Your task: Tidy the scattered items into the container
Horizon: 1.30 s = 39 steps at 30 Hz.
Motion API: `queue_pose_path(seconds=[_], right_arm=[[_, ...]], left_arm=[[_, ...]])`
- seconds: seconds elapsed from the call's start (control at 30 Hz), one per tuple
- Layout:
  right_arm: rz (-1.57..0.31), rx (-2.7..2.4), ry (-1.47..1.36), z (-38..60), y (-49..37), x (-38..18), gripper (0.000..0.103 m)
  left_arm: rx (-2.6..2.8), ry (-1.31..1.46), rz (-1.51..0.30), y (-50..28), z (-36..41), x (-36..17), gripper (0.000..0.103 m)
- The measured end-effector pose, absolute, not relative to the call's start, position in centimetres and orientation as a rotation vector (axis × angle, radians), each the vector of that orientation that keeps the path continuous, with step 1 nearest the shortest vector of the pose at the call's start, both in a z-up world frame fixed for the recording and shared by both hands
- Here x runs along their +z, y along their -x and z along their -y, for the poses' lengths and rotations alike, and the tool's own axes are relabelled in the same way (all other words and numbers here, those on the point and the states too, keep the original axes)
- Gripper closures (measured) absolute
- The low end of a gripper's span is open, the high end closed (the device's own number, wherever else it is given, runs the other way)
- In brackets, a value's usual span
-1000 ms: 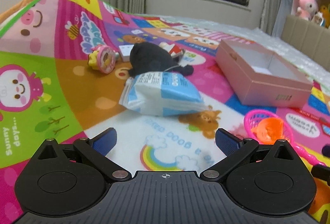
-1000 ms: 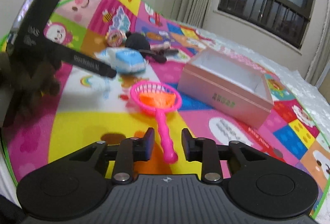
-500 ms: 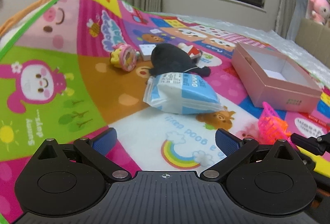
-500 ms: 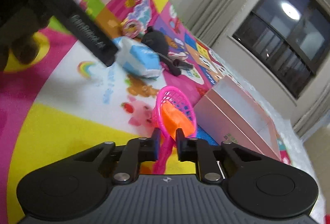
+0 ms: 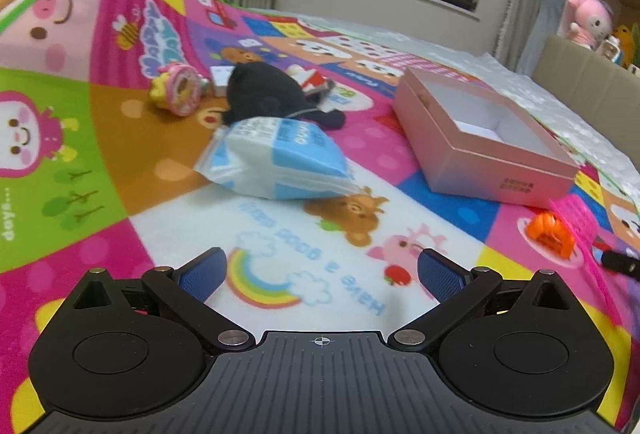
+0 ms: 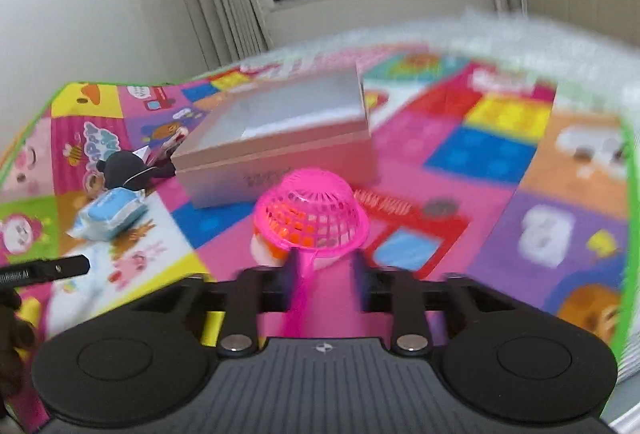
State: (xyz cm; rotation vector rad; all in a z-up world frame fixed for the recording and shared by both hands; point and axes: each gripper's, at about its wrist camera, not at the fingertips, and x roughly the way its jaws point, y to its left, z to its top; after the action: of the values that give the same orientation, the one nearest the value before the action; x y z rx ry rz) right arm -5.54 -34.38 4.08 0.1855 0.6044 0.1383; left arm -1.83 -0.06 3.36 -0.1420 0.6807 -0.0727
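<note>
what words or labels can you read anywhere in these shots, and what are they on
"Have a good day", upside down, on the play mat beside the rainbow.
"days...", on the mat's green panel at the left edge.
Blue print on the blue and white packet: too small to read.
Dark label on the pink box: too small to read.
White lettering on the black bar at the right view's left edge: blurred.

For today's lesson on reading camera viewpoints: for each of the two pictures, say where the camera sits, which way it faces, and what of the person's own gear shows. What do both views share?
Left wrist: sits on the left gripper, facing along its wide-open fingers over the play mat toward the window; the right gripper's tip shows at the right edge.
Right wrist: sits on the right gripper, facing the pink box; the pink net's handle lies between its fingers.
Shared: pink box, blue wipes pack, black plush, pink net.
</note>
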Motion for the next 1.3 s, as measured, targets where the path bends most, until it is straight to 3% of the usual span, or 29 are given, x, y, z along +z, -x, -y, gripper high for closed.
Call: queue_pose_path(seconds=[0.03,0.2,0.4,0.43,0.5,0.53,0.73,0.83,0.97,1.3], right_arm=[[-0.576,0.142,-0.142,34.0,6.0,4.4,0.035],[-0.547,0.169,-0.100,33.5,4.9,5.3,0.016],[-0.627,0.142,-0.192,34.3,-0.1,3.8,0.016],[-0.645,0.128,-0.218,34.6,-0.8,3.5,0.020],[-0.671,0.153,-0.270,35.1,-1.5,3.1,0.040],[-0.673,0.182,-0.292,35.4,-1.5,3.2,0.044],[-0.601,0.015,-0.115,35.5,0.3,4.5,0.045],[-0.595,-0.048,-0.029,35.4,0.8,4.4,0.044],[-0.551,-0.035,-0.003,35.1,1.9,4.5,0.024],[-0.469,0.007,0.009,33.5,5.3,4.7,0.013]], left_arm=[[-0.077,0.139,-0.681,1.9,0.2,3.3,0.000],[-0.087,0.135,-0.666,2.3,0.0,3.2,0.000],[-0.114,0.097,-0.643,3.0,0.0,3.5,0.000],[-0.114,0.084,-0.632,3.1,0.0,3.6,0.000],[-0.105,0.070,-0.620,3.0,-0.1,3.9,0.000],[-0.104,0.071,-0.616,2.9,-0.3,4.0,0.000],[-0.102,0.070,-0.624,2.2,-0.5,3.7,0.000],[-0.101,0.061,-0.621,1.8,-0.3,3.5,0.000],[-0.055,0.007,-0.558,0.3,-0.2,4.4,0.000],[0.046,-0.086,-0.627,-6.9,0.5,3.2,0.000]])
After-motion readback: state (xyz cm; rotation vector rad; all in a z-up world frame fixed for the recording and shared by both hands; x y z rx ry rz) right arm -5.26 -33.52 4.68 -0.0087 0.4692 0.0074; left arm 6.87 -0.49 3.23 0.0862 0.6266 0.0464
